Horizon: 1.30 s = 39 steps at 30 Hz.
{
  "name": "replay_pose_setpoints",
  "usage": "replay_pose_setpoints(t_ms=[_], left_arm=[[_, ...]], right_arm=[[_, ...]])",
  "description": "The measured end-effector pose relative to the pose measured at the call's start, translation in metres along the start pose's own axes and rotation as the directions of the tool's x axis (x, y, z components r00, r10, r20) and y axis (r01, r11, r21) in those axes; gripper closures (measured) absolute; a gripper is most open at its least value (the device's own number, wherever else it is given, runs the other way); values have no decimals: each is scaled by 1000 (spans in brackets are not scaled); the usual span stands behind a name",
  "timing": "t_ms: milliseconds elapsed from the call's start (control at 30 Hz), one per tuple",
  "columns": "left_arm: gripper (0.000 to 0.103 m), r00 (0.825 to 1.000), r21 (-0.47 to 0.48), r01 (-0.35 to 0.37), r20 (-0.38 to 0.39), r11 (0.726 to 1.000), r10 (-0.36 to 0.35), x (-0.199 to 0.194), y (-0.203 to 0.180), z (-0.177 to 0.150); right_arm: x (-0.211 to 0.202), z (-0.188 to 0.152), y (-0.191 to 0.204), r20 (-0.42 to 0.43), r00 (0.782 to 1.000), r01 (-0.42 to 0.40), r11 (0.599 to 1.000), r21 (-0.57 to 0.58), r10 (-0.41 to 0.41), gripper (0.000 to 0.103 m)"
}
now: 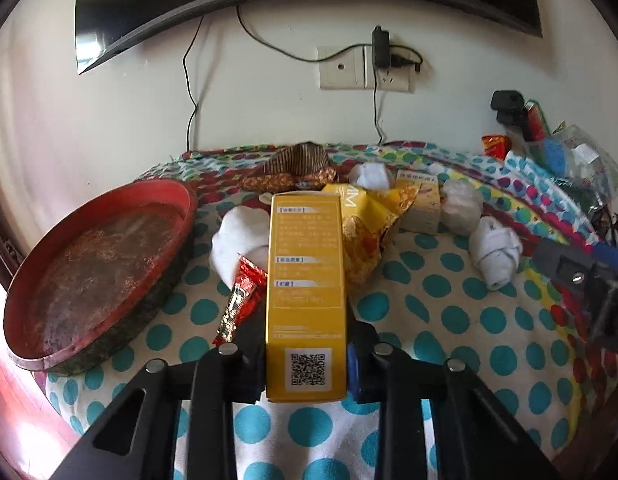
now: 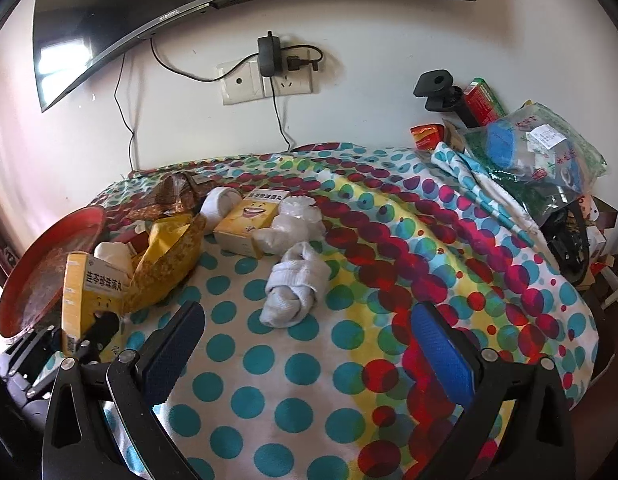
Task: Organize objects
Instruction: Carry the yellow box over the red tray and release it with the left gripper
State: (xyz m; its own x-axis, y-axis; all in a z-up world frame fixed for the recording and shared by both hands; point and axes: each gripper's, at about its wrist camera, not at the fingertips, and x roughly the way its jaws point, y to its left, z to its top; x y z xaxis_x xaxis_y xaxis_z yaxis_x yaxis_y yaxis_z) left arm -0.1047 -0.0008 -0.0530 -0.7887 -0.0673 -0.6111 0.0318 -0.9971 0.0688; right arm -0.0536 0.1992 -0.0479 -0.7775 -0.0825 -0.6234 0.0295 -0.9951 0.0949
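My left gripper [image 1: 305, 346] is shut on a tall yellow box [image 1: 305, 280], pads pressed on both of its long sides near the end with the QR code. The right wrist view shows that same box [image 2: 91, 296] upright at the far left, beside a round red tray [image 2: 41, 272]. My right gripper [image 2: 305, 344] stands open over the dotted cloth with nothing between its fingers. A rolled white sock [image 2: 295, 292] lies just ahead of it. Further back lie a second yellow box [image 2: 249, 220], a yellow foil bag [image 2: 169, 264] and a clear plastic wad [image 2: 293, 220].
The red tray [image 1: 97, 272] sits left of the held box, with a red sachet [image 1: 239, 296] and another white sock [image 1: 237, 240] between them. Bags and boxes [image 2: 541, 152] pile up at the right. A wall socket [image 2: 269, 80] with cables and a screen [image 2: 149, 8] are behind.
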Motion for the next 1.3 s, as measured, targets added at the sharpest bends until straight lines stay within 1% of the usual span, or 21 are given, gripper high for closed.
replay_pose_setpoints(t_ms=[100,200,300,433,667,867,1000,1133,1300], left_arm=[[74,1000,-17,16,16,1000,-16,-8,5,4],[74,999,-43,37,25,998,-36,-12,11,9],[74,998,-49,54,40,997,-52,-19,17,15],[74,997,-60,39,73,997,-35,-31,33,27],[74,996,-94,-1,93,996,9,-40,68,35],[74,993,-129,-71,83,989,82,-41,109,39],[74,987,-170,-137,60,976,149,-37,147,46],[74,972,-186,-221,41,957,232,-34,186,54],[74,953,-220,-297,0,929,304,-26,231,60]], right_arm=[[0,-1,4,4,1000,-1,1000,-11,1,0],[4,-3,8,-11,1000,-4,1000,-24,4,0],[6,-4,10,-17,1000,-9,1000,-27,9,0],[6,-5,14,-14,1000,-20,999,-34,19,0],[9,-9,25,-28,999,-35,996,-81,33,0],[13,-12,28,-55,997,-56,995,-86,51,0],[16,-14,33,-73,995,-74,993,-97,67,0],[17,-15,37,-91,991,-110,989,-101,101,0],[13,-15,39,-81,991,-117,987,-106,108,0]])
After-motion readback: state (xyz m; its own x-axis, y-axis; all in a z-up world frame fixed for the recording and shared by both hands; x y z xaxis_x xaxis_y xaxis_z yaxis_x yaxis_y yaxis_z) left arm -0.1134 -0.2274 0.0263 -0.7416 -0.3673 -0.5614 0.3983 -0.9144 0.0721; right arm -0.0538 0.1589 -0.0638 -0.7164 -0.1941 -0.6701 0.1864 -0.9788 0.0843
